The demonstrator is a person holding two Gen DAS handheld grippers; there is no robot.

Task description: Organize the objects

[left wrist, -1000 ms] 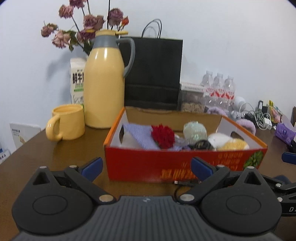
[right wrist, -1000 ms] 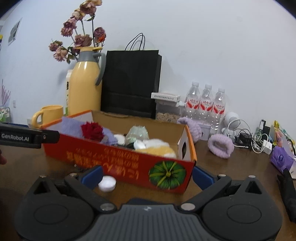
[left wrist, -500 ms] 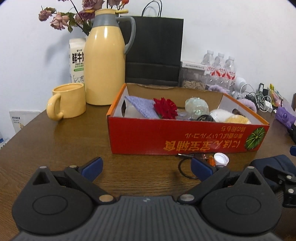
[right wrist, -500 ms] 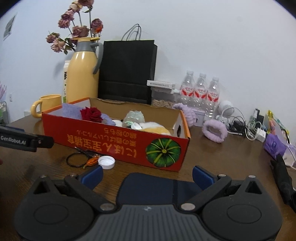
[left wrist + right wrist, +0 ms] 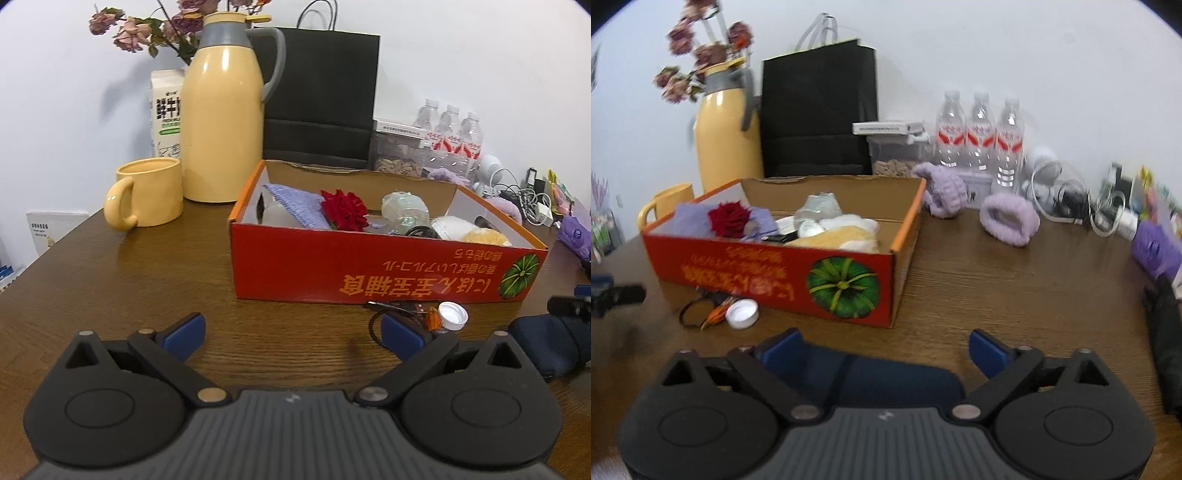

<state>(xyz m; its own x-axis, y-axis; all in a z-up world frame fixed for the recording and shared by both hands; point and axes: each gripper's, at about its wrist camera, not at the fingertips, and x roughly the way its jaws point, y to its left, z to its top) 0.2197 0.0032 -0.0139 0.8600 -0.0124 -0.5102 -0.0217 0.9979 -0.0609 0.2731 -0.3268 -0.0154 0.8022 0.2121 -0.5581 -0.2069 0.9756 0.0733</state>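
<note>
A red cardboard box [image 5: 369, 266] [image 5: 768, 266] stands mid-table, holding a red rose, purple cloth, plush and other small items. In front of it lie a white bottle cap [image 5: 452, 315] [image 5: 741, 314], a black hair tie [image 5: 692, 312] and a small orange piece [image 5: 432, 319]. My left gripper [image 5: 293, 332] is open over bare table, short of the box. A navy pouch [image 5: 868, 373] [image 5: 543, 343] lies between the fingers of my right gripper [image 5: 882, 350], whose jaws are closing. The left pad is at the pouch and the right pad stands apart from it.
Behind the box stand a yellow thermos [image 5: 221, 110] with dried flowers, a yellow mug [image 5: 147, 192], a black paper bag [image 5: 321, 96] and three water bottles [image 5: 979, 129]. Purple headbands [image 5: 1008, 218], cables [image 5: 1071, 199] and a dark object [image 5: 1163, 332] occupy the right side.
The right gripper has swung to the right and its jaws have narrowed around the navy pouch. The left gripper has drawn back from the box, so the cap and hair tie came into view.
</note>
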